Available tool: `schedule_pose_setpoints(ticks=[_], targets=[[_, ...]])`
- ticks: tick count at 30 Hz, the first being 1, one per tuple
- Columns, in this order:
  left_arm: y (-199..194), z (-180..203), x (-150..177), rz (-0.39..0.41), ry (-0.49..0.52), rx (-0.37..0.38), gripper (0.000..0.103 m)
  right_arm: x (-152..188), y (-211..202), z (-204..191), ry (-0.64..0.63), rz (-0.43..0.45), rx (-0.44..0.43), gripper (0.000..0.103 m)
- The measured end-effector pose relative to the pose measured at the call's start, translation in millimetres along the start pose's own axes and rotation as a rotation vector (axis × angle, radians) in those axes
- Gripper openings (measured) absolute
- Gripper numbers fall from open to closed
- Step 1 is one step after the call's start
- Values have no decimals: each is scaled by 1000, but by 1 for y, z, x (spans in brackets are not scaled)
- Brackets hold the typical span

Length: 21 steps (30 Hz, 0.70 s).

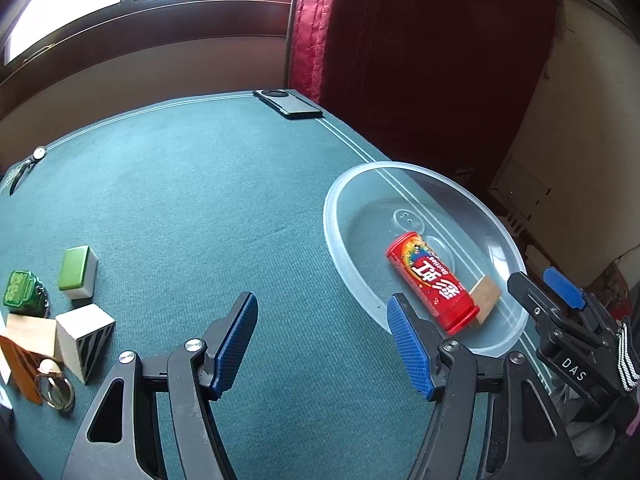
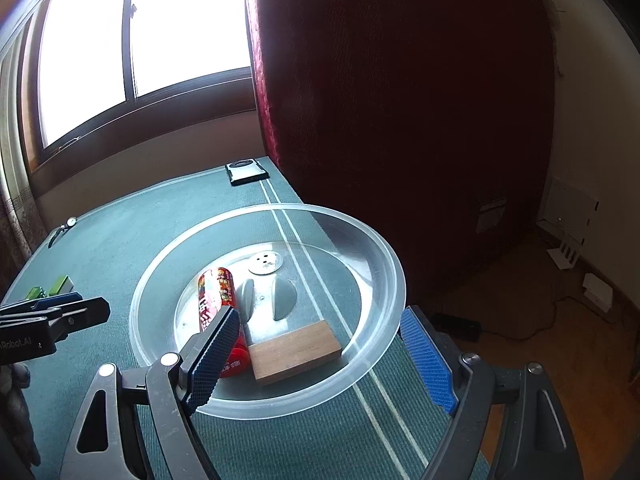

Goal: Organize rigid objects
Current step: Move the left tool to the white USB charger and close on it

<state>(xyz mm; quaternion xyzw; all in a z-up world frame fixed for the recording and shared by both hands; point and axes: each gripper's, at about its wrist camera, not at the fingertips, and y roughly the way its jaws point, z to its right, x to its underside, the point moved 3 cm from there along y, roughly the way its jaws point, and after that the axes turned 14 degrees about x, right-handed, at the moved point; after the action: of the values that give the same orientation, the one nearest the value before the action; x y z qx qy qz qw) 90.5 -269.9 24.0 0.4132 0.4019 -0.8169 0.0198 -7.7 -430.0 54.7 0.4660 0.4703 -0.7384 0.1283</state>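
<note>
A clear plastic bowl (image 1: 436,184) (image 2: 360,236) sits at the table's right edge. In it lie a red candy can (image 1: 434,280) (image 2: 218,292) and a wooden block (image 1: 486,298) (image 2: 296,350) side by side. My left gripper (image 1: 324,344) is open and empty above the green cloth, left of the bowl. My right gripper (image 2: 320,356) is open and empty above the bowl's near rim; it also shows in the left wrist view (image 1: 548,284). At the left lie a green-and-white tile (image 1: 78,272), a green toy (image 1: 22,292), a white striped block (image 1: 86,338) and a wooden block (image 1: 30,340).
A black phone (image 1: 288,105) (image 2: 246,171) lies at the far edge. A wristwatch (image 1: 30,162) lies at the far left edge. A key ring (image 1: 56,388) lies by the blocks. A red curtain (image 1: 400,60) hangs behind the table's right edge.
</note>
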Motion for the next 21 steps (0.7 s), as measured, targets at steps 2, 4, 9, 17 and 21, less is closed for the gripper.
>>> schedule_pose_setpoints(ticks=[2, 4, 9, 17, 21], targets=[[-6, -5, 3, 8, -3, -14, 69, 1, -3, -5, -16, 11, -5, 87], [-13, -9, 6, 17, -4, -29, 69, 2, -7, -9, -29, 18, -11, 89], [-33, -25, 16, 36, -27, -68, 69, 6, -14, -21, -63, 31, -21, 89], [-66, -59, 32, 64, -93, -148, 69, 12, -25, -42, -114, 44, -51, 92], [-89, -78, 42, 89, -133, -198, 69, 18, -32, -53, -144, 45, -75, 92]])
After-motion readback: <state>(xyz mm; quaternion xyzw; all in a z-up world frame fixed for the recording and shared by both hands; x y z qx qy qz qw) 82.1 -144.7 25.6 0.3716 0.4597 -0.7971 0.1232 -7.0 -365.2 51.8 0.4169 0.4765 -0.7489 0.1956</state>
